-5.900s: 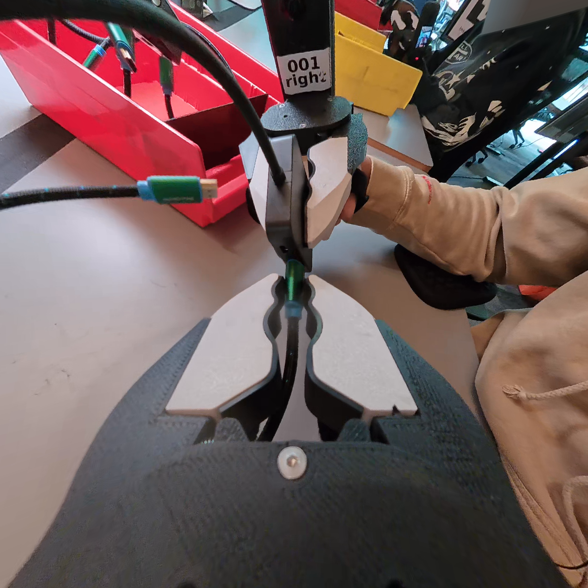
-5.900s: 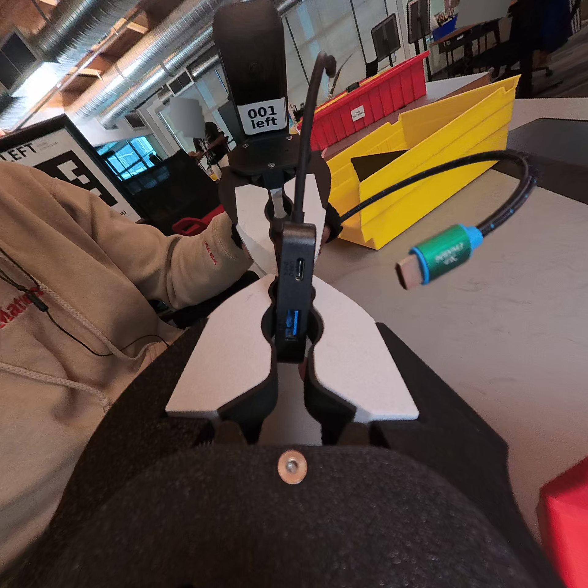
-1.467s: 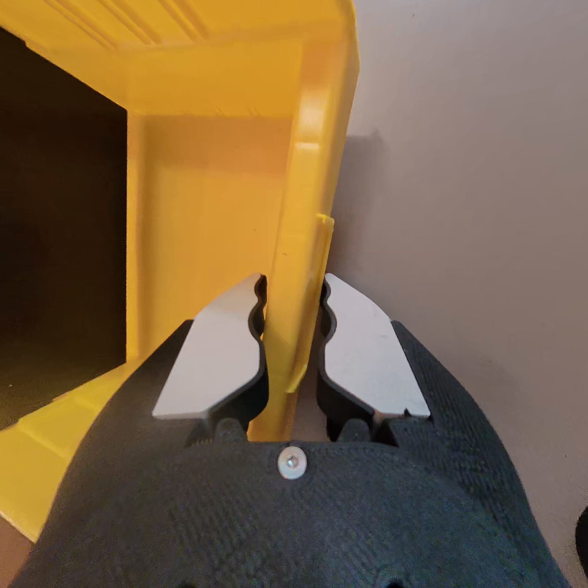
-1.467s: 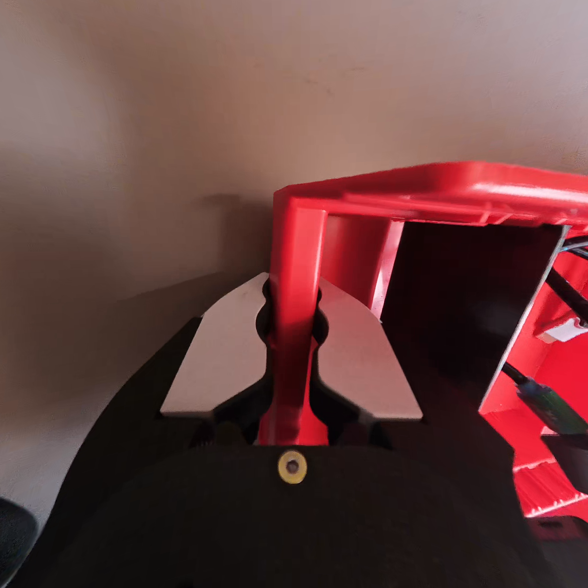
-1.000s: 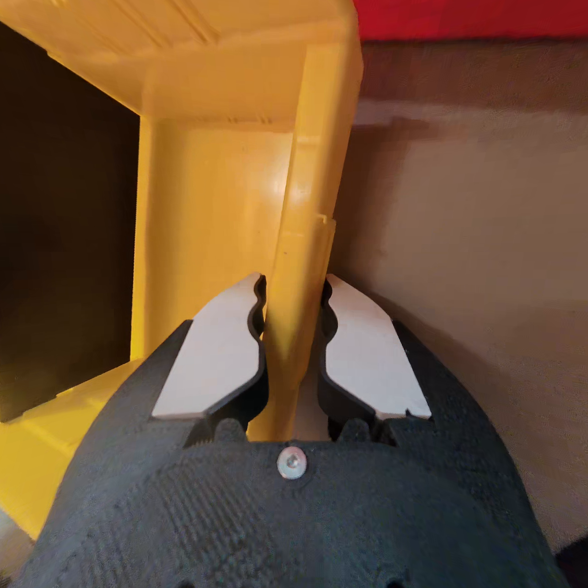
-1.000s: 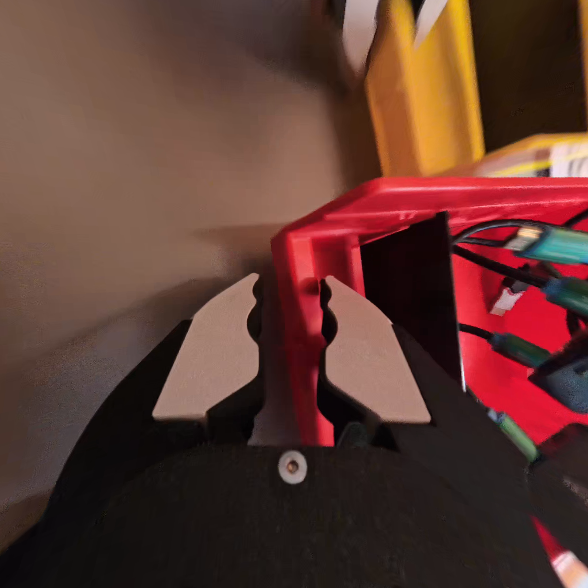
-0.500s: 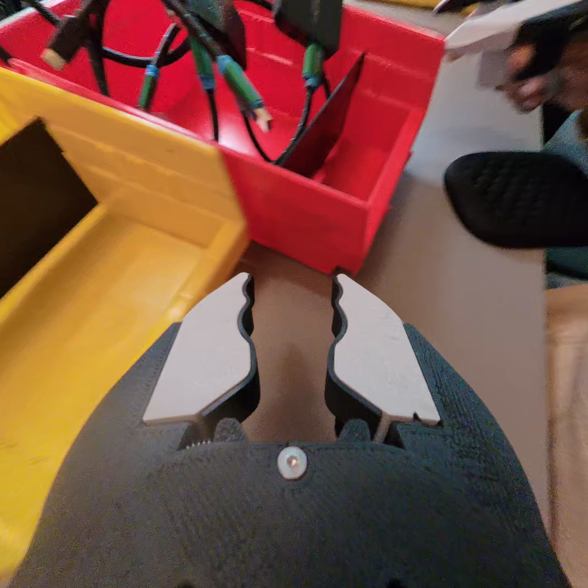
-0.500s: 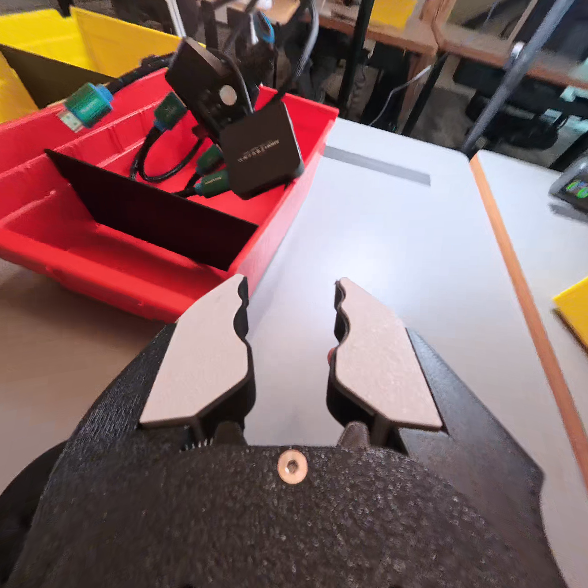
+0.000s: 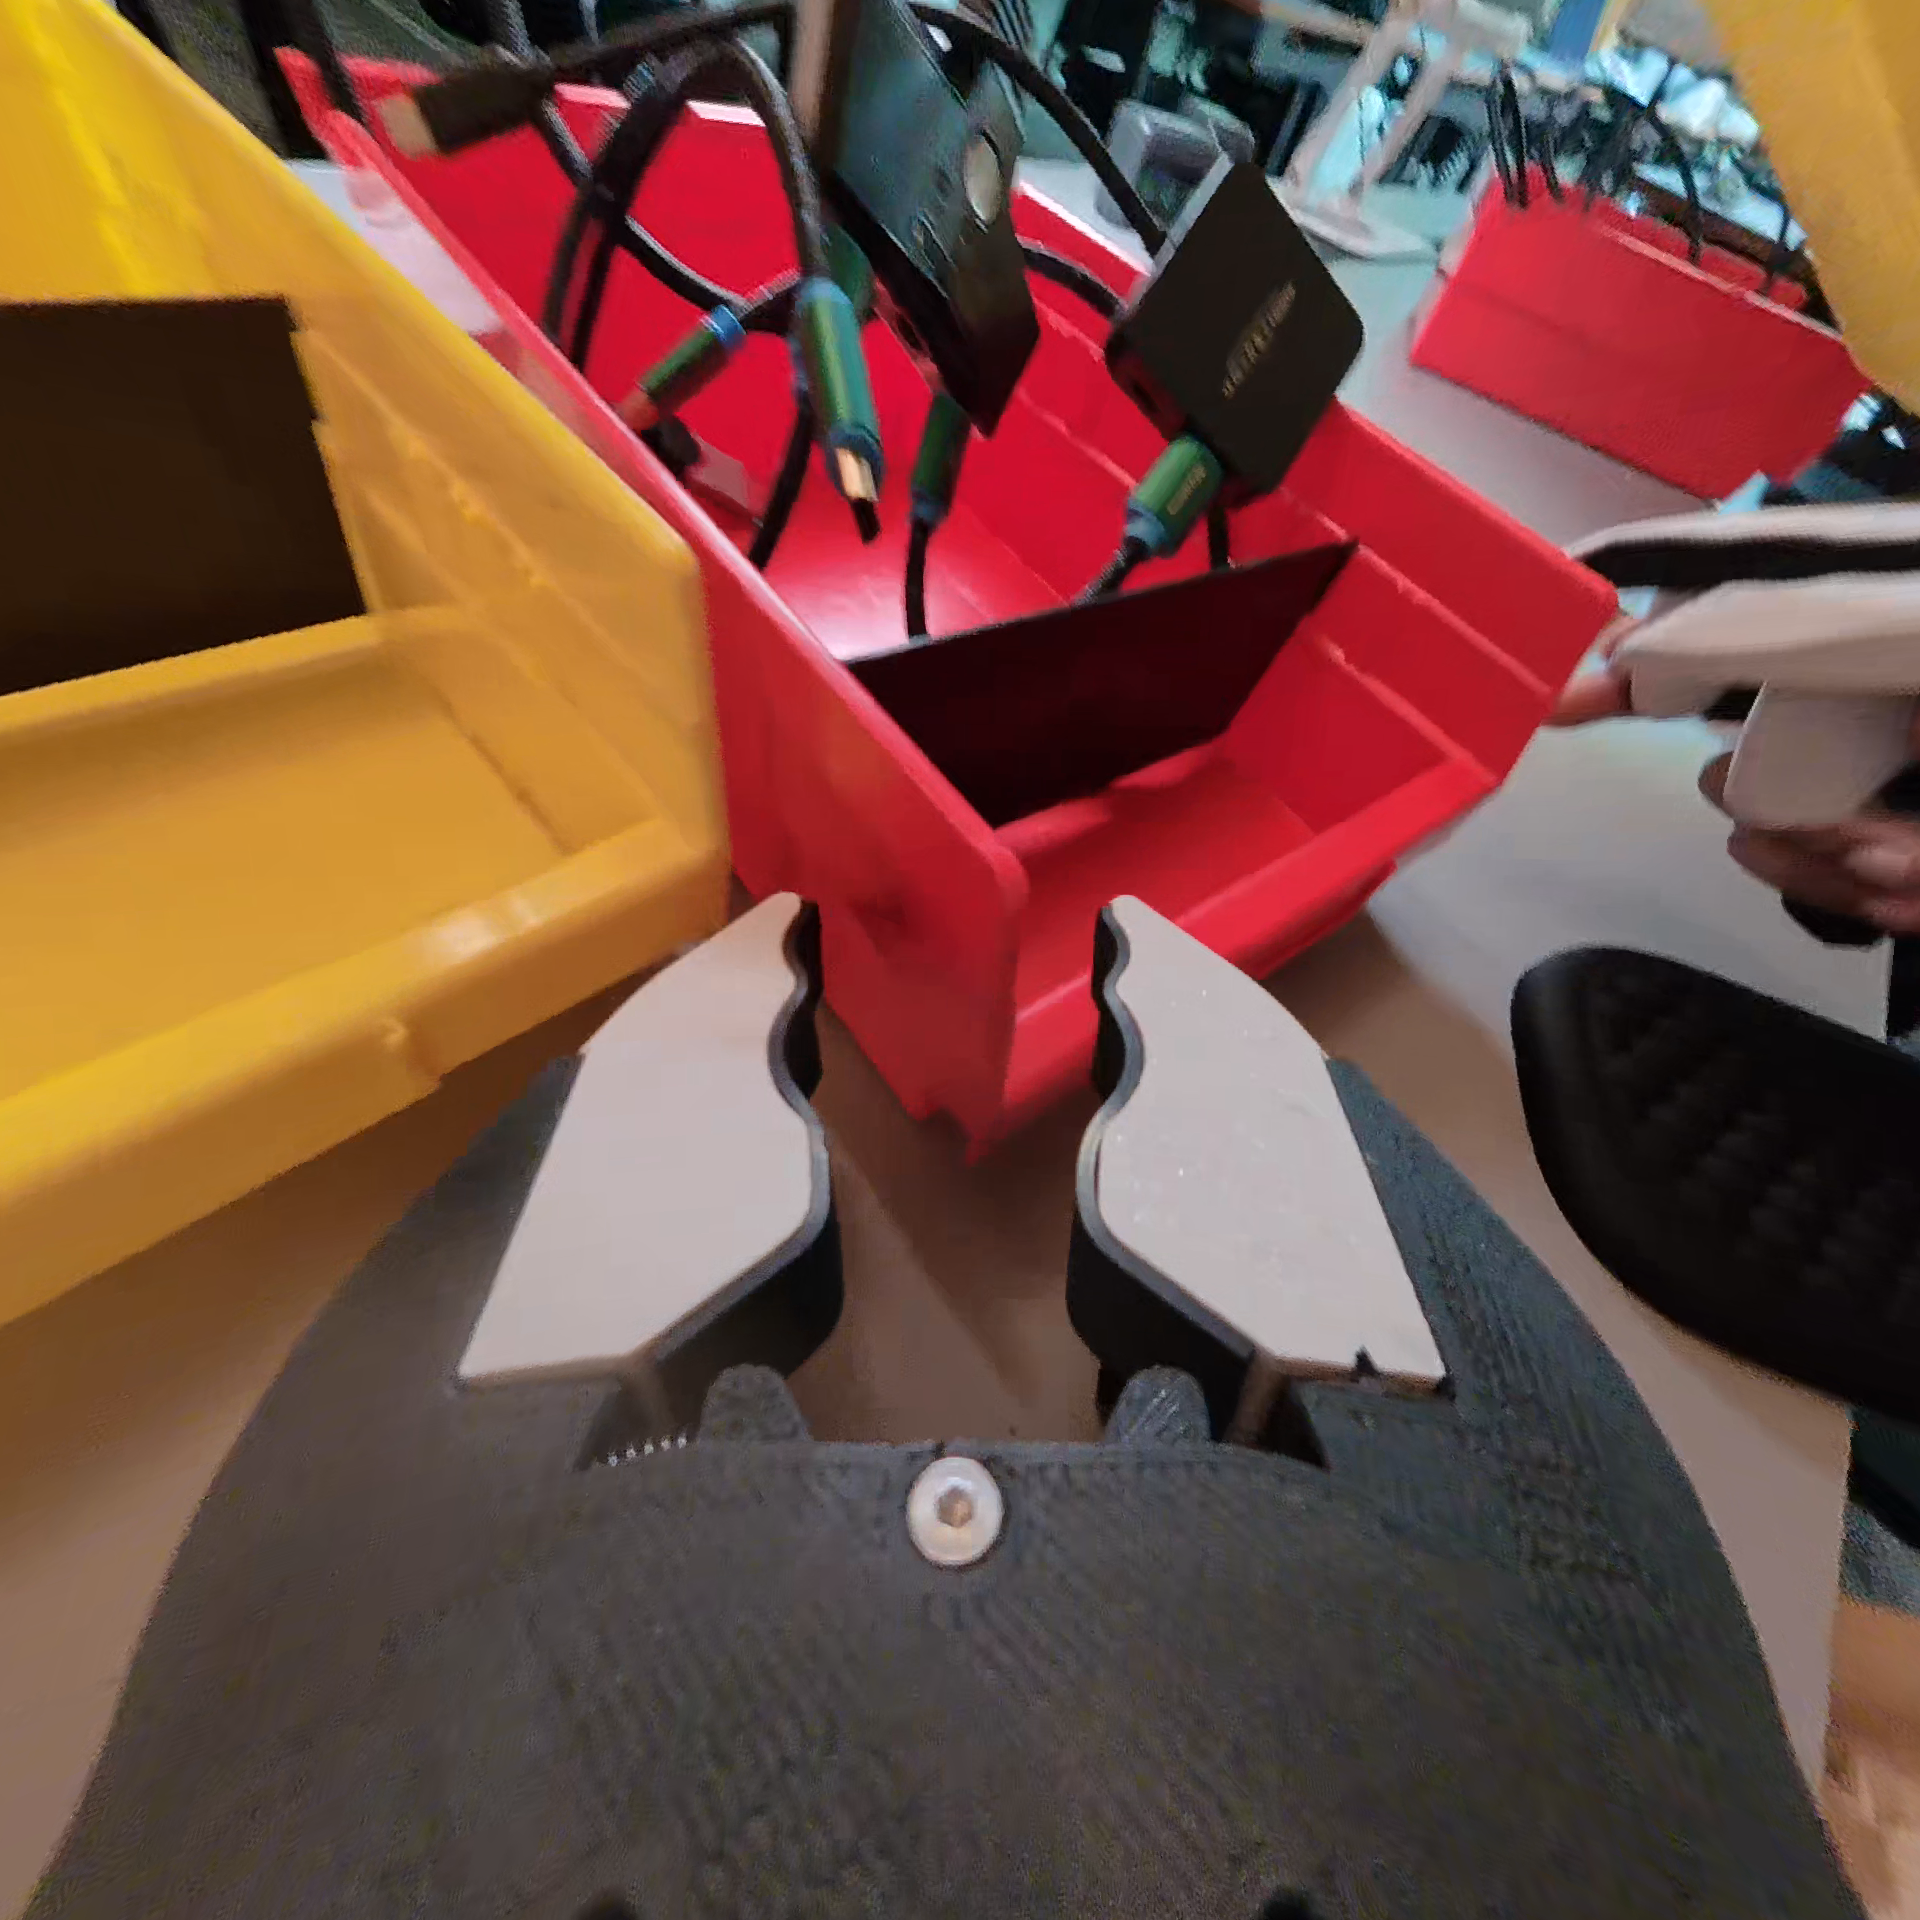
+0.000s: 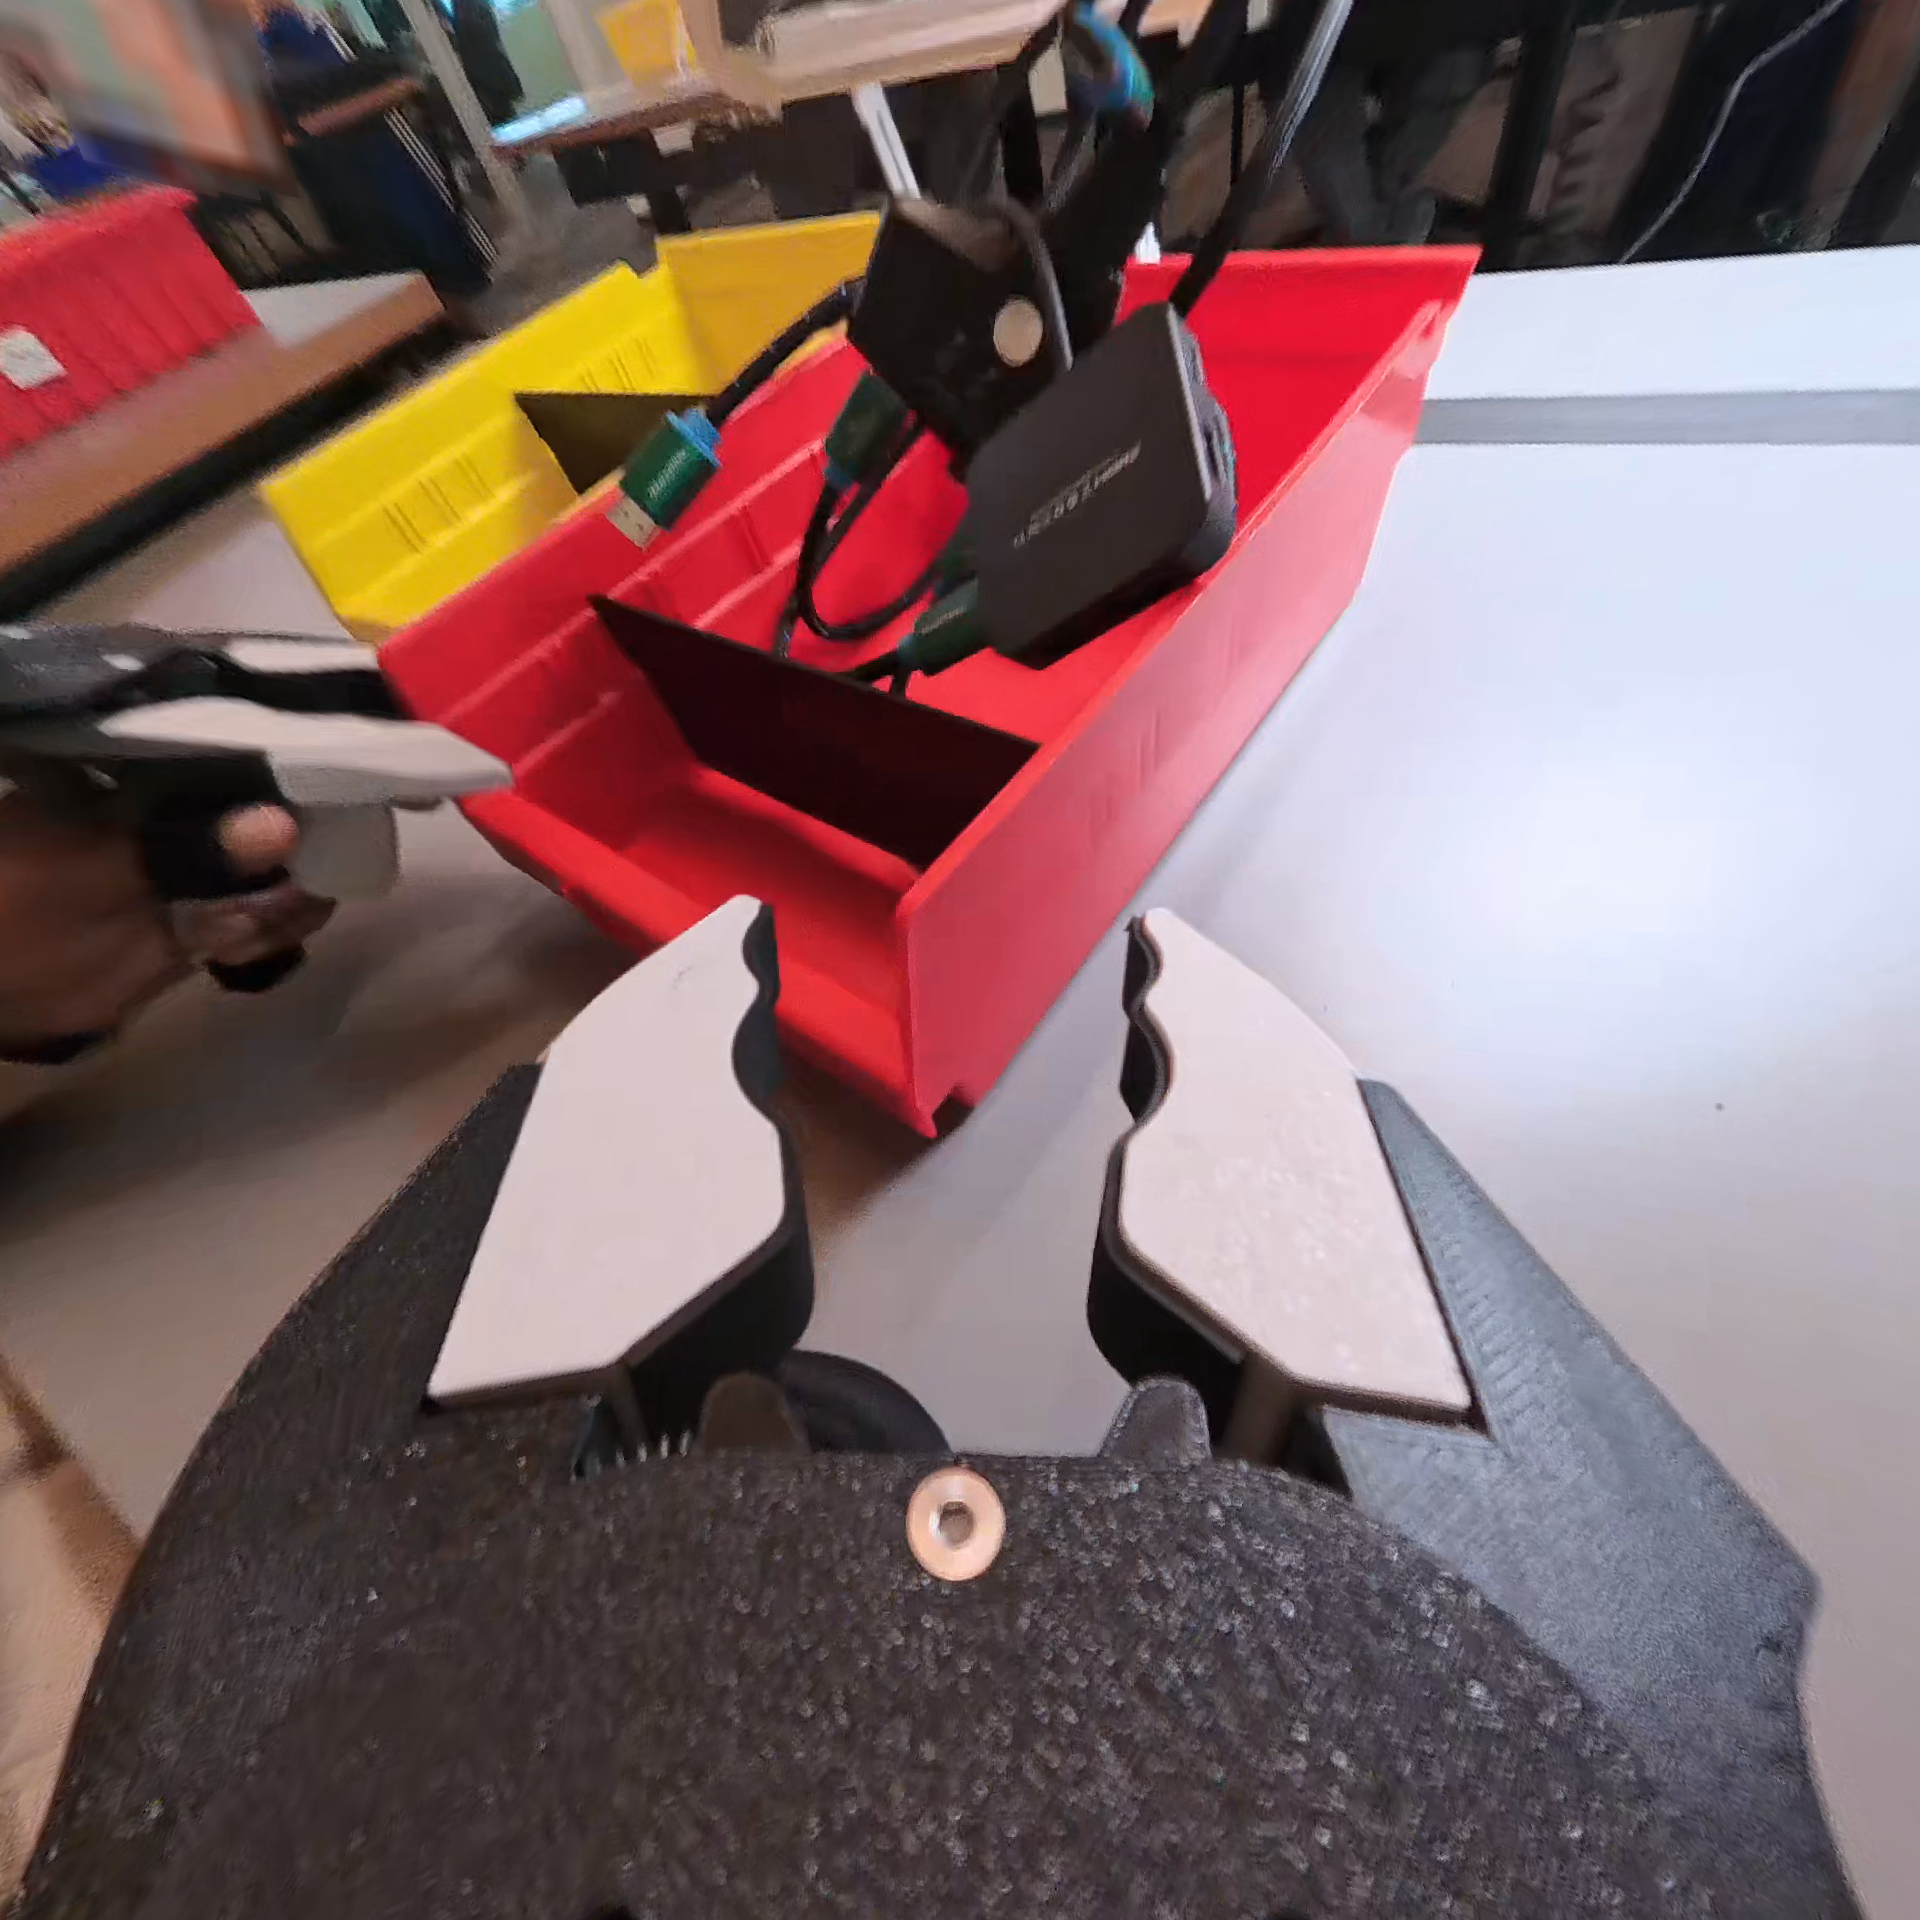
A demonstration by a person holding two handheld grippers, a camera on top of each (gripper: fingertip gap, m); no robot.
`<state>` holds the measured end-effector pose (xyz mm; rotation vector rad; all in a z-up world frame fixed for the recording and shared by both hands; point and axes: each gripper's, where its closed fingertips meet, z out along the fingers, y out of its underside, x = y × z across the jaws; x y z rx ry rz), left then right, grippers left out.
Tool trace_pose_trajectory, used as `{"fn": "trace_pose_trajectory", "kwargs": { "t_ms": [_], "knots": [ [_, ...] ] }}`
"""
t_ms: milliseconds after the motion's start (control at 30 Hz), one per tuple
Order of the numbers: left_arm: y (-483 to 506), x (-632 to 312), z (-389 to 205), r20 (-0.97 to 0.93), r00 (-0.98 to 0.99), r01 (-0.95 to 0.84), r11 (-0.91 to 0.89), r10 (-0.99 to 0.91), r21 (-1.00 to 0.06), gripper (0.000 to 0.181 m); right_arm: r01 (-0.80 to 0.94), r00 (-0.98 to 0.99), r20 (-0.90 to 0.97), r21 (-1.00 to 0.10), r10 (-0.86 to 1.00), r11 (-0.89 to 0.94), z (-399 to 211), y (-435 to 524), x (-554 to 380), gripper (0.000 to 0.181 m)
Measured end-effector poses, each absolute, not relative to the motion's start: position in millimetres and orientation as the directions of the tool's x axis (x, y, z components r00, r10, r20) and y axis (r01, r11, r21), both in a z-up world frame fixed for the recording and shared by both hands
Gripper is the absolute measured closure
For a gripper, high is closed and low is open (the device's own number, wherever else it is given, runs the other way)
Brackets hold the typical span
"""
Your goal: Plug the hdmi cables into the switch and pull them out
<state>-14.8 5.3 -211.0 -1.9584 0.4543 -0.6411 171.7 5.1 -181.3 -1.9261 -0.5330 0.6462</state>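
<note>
Showing both bins let go: the left hand-held gripper (image 9: 951,1023) and right hand-held gripper (image 10: 940,1023), which clasped the yellow bin (image 9: 312,831) and red bin (image 10: 1039,883) rims, hang released above the counter (image 10: 1558,831), with HDMI switches (image 10: 1101,499) and cables (image 9: 836,395) lying in the red bin, suggesting a finished cycle.

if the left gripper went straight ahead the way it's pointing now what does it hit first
Most likely the near corner of the red bin, which sits right ahead between the open jaws of the left gripper. The yellow bin lies off to the left of that line. Depth is hard to judge here.
</note>
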Motion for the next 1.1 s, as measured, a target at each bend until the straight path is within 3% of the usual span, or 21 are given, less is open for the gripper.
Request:
{"fn": "trace_pose_trajectory", "kwargs": {
  "t_ms": [33,133,167,200,267,500,867,1100],
  "knots": [
    [9,-17,-209,0.232,0.804,-0.031,-0.429,-0.548,-0.903,0.132,0.129,0.788,-0.151,-0.907,0.597,-0.4,-189,9,171,0.117],
    [20,-12,-217,0.14,0.838,-0.101,-0.402,-0.528,-0.91,0.138,0.252,0.821,-0.022,-0.883,0.571,-0.396,-212,21,158,0.121],
    [23,-10,-221,0.112,0.846,-0.125,-0.398,-0.522,-0.909,0.142,0.268,0.823,-0.009,-0.876,0.568,-0.402,-218,24,152,0.13],
    [26,-9,-221,0.091,0.857,-0.129,-0.382,-0.507,-0.915,0.146,0.304,0.834,0.054,-0.876,0.549,-0.375,-222,29,152,0.151],
    [30,-11,-217,0.064,0.873,-0.127,-0.353,-0.483,-0.927,0.154,0.352,0.861,0.177,-0.883,0.476,-0.31,-216,37,162,0.167],
    [26,-4,-197,0.032,0.875,-0.13,-0.299,-0.483,-0.945,0.161,0.315,0.888,0.2,-0.92,0.414,-0.231,-192,30,173,0.172],
    [-1,-29,-91,-0.063,0.885,-0.116,-0.087,-0.46,-0.989,0.171,0.282,0.877,0.252,-0.959,0.41,-0.014,-100,-12,152,0.173],
    [-32,-87,-11,-0.092,0.933,-0.07,0.073,-0.348,-0.995,0.172,0.231,0.833,0.301,-0.952,0.464,0.203,-15,-32,98,0.171]
  ]
}}
